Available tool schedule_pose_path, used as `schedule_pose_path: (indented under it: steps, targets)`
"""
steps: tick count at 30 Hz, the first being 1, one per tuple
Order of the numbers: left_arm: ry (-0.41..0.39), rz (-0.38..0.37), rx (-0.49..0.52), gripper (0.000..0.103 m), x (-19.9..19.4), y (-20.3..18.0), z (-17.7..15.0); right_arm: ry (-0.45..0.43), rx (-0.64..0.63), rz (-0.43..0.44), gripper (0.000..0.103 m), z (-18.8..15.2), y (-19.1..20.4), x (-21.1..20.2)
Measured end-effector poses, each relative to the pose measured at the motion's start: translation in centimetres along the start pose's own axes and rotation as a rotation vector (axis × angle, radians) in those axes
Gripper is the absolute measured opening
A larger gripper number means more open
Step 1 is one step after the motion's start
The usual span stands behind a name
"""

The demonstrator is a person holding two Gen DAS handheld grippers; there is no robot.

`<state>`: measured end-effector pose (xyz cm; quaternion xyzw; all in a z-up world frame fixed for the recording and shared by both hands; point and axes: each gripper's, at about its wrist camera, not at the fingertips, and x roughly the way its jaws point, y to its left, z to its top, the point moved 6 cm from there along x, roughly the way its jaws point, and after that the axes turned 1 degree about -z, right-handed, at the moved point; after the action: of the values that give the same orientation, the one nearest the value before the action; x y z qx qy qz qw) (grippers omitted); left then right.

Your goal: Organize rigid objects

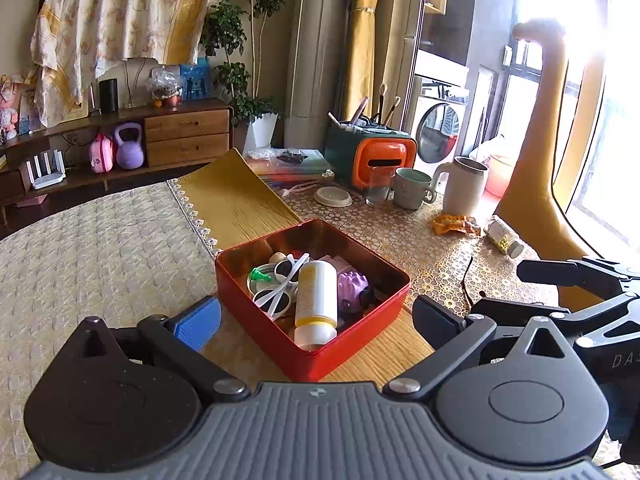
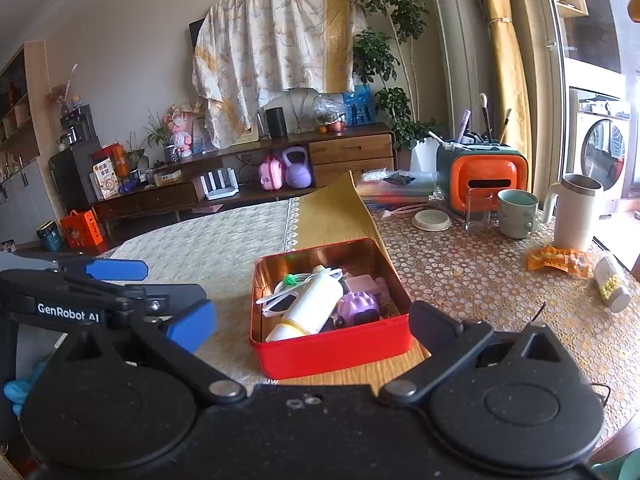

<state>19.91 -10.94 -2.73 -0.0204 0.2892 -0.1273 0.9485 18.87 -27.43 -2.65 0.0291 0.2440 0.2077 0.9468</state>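
A red tin box [image 1: 276, 340] [image 2: 332, 350] stands on the table. It holds a white bottle with a yellow band [image 1: 316, 300] [image 2: 310, 306], white sunglasses [image 1: 276, 292] [image 2: 276, 300], a purple toy [image 1: 352, 284] [image 2: 356, 306] and a green piece [image 1: 259, 276] [image 2: 289, 279]. My left gripper [image 1: 316, 316] is open and empty, just in front of the box. My right gripper [image 2: 312, 322] is open and empty, also in front of the box. The right gripper shows at the right edge of the left wrist view [image 1: 568, 280]; the left gripper shows at the left of the right wrist view [image 2: 120, 276].
At the back right stand an orange and green organizer with brushes [image 1: 370, 156] [image 2: 482, 174], a glass [image 1: 378, 186], a green mug [image 1: 412, 188] [image 2: 518, 212] and a white jug [image 1: 466, 184] [image 2: 576, 212]. An orange wrapper [image 2: 558, 258] and a small jar [image 2: 610, 286] lie right.
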Motion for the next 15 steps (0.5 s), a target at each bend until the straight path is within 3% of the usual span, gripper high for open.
schedule_pose_path:
  steps: [15]
  targets:
    - [-0.021,0.038,-0.016,0.103,-0.76,0.39,-0.22,0.005,0.008,-0.001,0.103,-0.28,0.37,-0.4]
